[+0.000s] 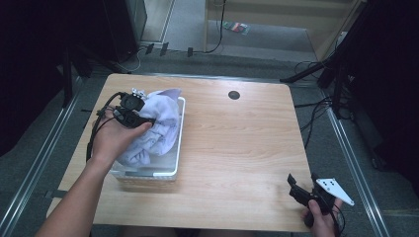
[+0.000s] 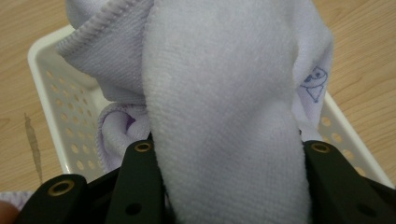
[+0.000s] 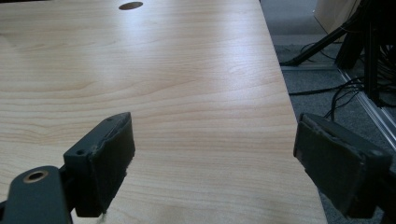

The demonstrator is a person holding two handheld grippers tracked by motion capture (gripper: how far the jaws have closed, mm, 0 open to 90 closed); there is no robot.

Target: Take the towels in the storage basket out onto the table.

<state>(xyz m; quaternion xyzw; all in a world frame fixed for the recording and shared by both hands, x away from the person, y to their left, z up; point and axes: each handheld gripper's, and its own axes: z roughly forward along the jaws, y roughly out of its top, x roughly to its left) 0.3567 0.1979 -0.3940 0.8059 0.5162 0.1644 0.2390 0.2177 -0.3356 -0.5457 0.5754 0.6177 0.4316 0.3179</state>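
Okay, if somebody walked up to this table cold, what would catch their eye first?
Most likely the pale lilac towel, bunched up and rising out of the white perforated basket at the table's left side, clamped in the left gripper. Next, the right gripper at the near right corner, jaws wide open over bare wood.

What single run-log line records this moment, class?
left gripper: shut on lavender cloth | cloth: partly over white basket | right gripper: open, holding nothing, over table near its right corner
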